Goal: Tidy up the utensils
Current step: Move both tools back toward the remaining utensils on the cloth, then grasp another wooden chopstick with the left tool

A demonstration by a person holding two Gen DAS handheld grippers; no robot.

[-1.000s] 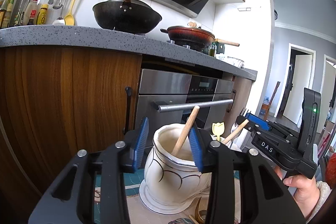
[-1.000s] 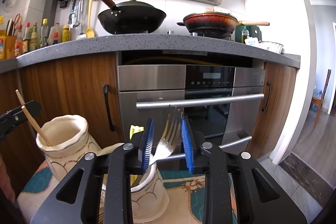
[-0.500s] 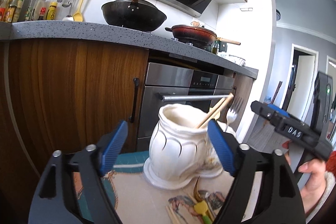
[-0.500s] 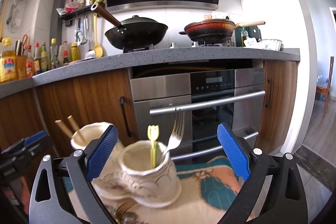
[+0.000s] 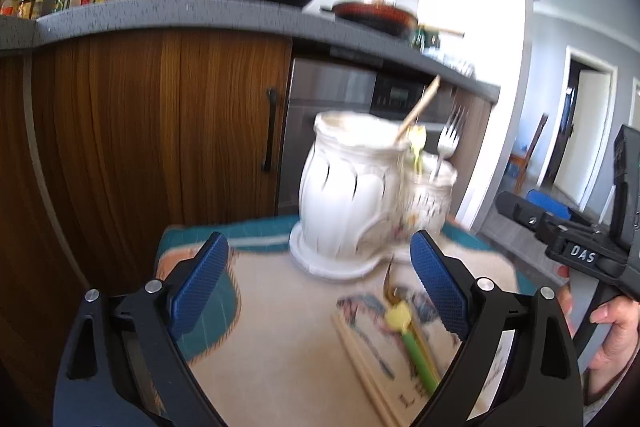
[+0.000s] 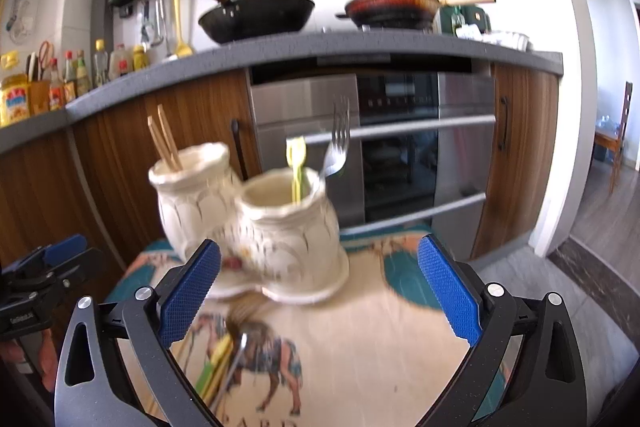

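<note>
The left gripper (image 5: pixel 320 291) is seen opening, nothing between its pads; the right gripper (image 6: pixel 318 293) is spread wide (empty too). Wooden chopsticks (image 6: pixel 164 139) and a steel fork (image 6: pixel 338 147) are held upright in the cream twin-pot ceramic holder (image 6: pixel 256 223).

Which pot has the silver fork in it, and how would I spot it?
Look below the grey counter, in front of the steel oven, at the little table with the horse cloth. Two joined cream pots stand there. The fork pot is the shorter one nearer the oven; it holds the silver fork and a yellow tulip-topped pick, while its taller neighbour holds wooden chopsticks.
</note>
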